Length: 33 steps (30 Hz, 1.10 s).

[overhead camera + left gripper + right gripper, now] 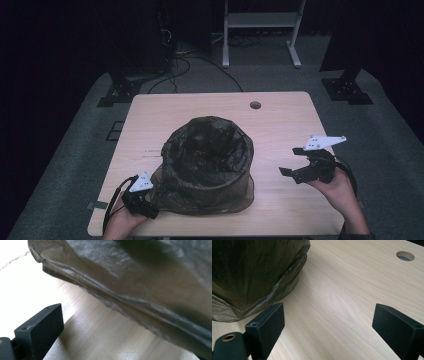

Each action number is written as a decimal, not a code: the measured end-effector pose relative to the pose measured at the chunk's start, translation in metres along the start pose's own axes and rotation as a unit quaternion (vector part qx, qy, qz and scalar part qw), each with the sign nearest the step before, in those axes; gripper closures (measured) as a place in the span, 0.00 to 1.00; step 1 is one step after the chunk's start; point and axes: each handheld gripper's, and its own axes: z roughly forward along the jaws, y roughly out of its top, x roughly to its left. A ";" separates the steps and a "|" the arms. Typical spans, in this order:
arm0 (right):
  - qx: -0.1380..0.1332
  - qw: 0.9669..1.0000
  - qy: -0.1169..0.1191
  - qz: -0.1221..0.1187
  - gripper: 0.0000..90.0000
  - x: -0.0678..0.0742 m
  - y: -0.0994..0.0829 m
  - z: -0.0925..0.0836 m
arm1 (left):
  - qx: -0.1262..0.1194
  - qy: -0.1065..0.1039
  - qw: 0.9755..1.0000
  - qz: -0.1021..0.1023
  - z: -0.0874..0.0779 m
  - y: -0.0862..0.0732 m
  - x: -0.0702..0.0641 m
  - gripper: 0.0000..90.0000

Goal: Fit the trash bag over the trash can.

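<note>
Left gripper (148,204) sat at the near-left corner of the table (280,112), its tip against the lower skirt of the bag (207,165). In the left gripper view one black jaw rose at lower left with bare wood beside it and the bag's crinkled hem (130,302) passing just above; the second jaw was out of frame, so whether this tool was apart or together could not be told. Right gripper (290,172) hovered at near right, well apart from the bag, jaws spread wide with nothing between them. The bag, a dark translucent plastic liner, stood at mid-table over a round form, mouth open upward, its film pooled loosely on the wood at the base. Judgement: thin film, light, soft, crinkly, probably slippery and easy to tear; likely best pinched at a gathered fold of the hem or at the rolled rim, not on the taut wall. A cable hole (255,105) lay at the far side.
</note>
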 end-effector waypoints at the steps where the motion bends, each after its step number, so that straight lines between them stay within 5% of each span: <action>1: -0.001 1.000 0.001 0.002 0.10 0.000 -0.002 0.001 | 0.000 0.000 1.000 0.000 0.000 0.000 0.000 0.00; 33: -0.010 0.999 -0.024 0.035 0.10 -0.006 -0.077 0.019 | 0.000 0.000 1.000 0.000 0.000 0.000 0.000 0.00</action>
